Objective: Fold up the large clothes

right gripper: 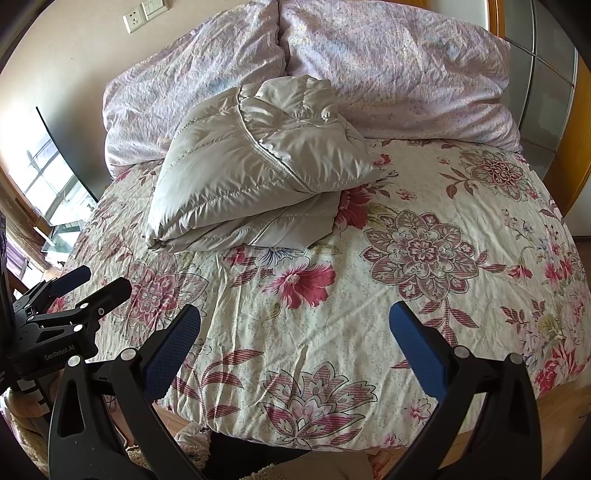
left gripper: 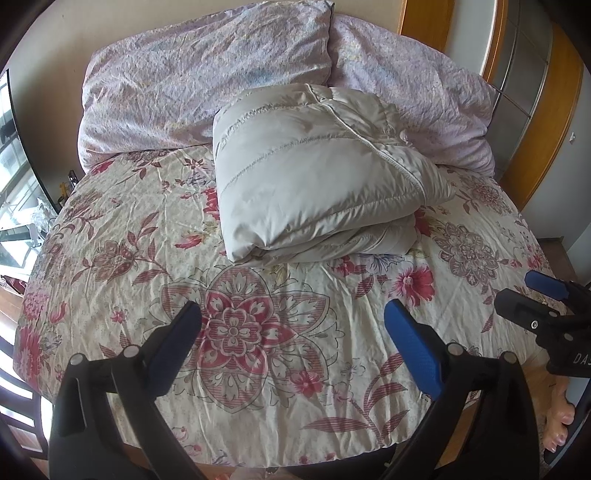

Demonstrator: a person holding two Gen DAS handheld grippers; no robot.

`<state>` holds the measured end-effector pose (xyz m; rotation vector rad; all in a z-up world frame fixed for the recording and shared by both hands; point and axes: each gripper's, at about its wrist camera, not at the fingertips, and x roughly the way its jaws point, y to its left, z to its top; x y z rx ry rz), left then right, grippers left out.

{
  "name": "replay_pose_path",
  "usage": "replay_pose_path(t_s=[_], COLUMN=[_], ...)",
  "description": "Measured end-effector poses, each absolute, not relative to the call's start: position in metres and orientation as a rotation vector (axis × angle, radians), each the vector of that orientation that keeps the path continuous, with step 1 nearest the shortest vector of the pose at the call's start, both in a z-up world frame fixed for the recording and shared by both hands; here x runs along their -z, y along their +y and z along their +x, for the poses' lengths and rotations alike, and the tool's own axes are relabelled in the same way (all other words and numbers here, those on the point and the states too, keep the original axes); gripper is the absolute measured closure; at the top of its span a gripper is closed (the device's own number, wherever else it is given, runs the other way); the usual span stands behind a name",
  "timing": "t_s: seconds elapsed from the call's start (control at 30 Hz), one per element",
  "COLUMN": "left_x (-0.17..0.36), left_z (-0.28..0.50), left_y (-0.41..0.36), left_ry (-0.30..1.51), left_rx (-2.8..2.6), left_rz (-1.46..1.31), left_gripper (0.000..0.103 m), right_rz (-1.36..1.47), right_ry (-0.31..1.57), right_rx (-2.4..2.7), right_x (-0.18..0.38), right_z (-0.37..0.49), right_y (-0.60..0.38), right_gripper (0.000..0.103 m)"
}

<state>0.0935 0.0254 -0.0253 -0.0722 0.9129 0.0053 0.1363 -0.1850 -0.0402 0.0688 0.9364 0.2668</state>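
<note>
On the bed (left gripper: pixel 110 258), toward its head, a pale quilted jacket (left gripper: pixel 314 177) lies folded into a thick, puffy bundle, its layers stacked and a zipper seam running diagonally across the top. It rests on a cream bedspread (right gripper: pixel 406 332) printed with red and pink flowers, and its far edge sits against two lilac pillows (left gripper: pixel 192 74) that lean on the wall at the headboard end. Both grippers hang over the foot of the bed, well apart from the jacket and touching nothing. From its own camera the left gripper (left gripper: pixel 291 332) shows black arms with blue pads, its jaws spread wide over a large flower in the print, nothing between them. Likewise the right gripper (right gripper: pixel 295 336) has its jaws spread wide over the bedspread, empty. Each gripper shows in the other's view: the right one at the right edge of the left view, the left one at the left edge of the right view, side by side. A bare foot (left gripper: pixel 561 424) stands on the wooden floor at the lower right of the left view. Beyond the bed's left side is a window (right gripper: pixel 48 177); wall sockets (right gripper: pixel 144 14) sit above the pillows, and a wood-framed wardrobe (left gripper: pixel 524 74) stands to the right.
</note>
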Motion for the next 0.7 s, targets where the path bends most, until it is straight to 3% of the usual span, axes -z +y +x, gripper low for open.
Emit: replay_pose_path(t_s=[0.7], left_x=[0.0207], left_z=[0.0919], left_y=[0.0224], left_ry=[0.899], left_rx=[0.006], left_rz=[-0.08], left_gripper=[0.004], right_rz=[0.074], right_ry=[0.943], right_rx=[-0.266], right_x=[0.0436], right_z=[0.1371], right_y=[-0.1875], right_gripper=[0.001])
